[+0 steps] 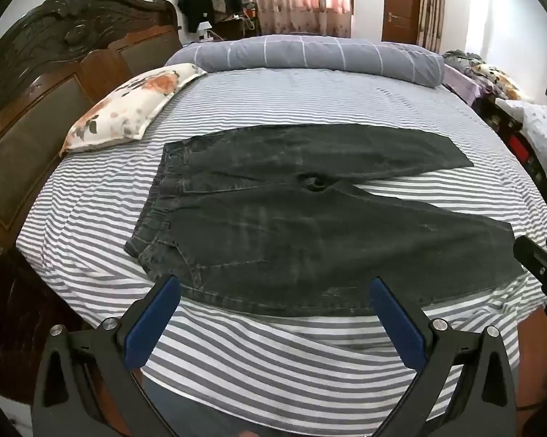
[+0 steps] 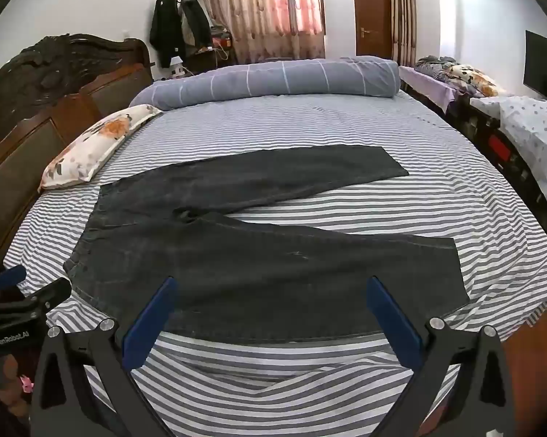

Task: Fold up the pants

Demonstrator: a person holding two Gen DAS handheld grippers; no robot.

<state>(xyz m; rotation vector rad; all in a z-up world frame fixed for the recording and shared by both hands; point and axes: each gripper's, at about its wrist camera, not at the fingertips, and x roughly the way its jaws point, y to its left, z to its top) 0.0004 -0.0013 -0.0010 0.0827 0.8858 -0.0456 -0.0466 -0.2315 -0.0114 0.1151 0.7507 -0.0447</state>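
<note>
Dark grey jeans lie flat and spread out on the striped bed, waistband to the left, both legs pointing right and splayed apart. They also show in the right wrist view. My left gripper is open, above the near edge of the jeans by the waist and hip. My right gripper is open, above the near leg's lower edge. Neither holds anything. The right gripper also shows at the right edge of the left wrist view, and the left gripper at the left edge of the right wrist view.
The bed sheet is grey and white striped. A floral pillow lies at the left by the dark wooden headboard. A rolled grey duvet lies along the far side. A second cluttered bed stands to the right.
</note>
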